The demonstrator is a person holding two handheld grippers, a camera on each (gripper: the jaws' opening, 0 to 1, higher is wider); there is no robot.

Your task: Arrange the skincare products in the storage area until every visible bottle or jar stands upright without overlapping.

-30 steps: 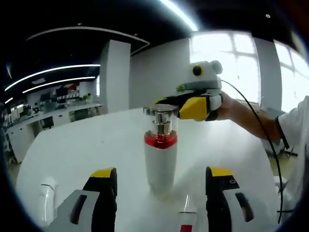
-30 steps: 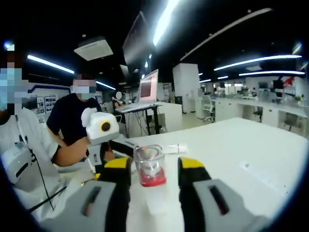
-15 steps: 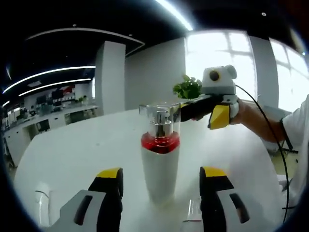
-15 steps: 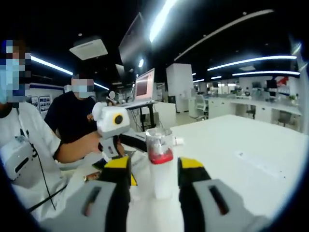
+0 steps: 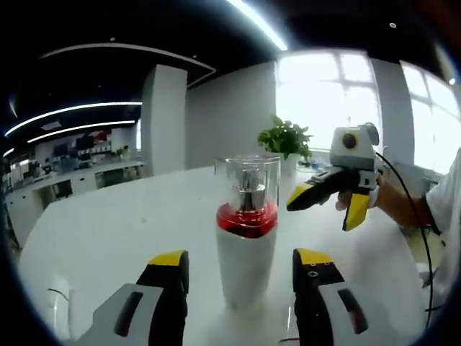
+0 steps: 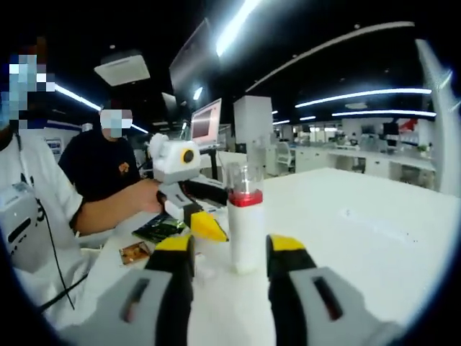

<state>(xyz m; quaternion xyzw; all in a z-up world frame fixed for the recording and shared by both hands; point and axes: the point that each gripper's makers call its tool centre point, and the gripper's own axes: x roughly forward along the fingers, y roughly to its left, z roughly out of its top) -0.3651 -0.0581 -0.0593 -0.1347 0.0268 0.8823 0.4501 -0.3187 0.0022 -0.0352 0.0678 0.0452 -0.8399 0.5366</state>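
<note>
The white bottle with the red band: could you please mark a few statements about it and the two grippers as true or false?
1. The white bottle stands upright on the white table. True.
2. The bottle has a black screw cap. False: its cap is clear, with a silver pump showing inside.
3. The left gripper is shut on the bottle. False: its jaws stand open, one on each side of the bottle, apart from it.
4. The right gripper is open, with the bottle beyond its jaws. True.
5. A potted green plant stands behind the bottle in the left gripper view. True.
6. The bottle lies on its side. False: it stands on its base.
</note>
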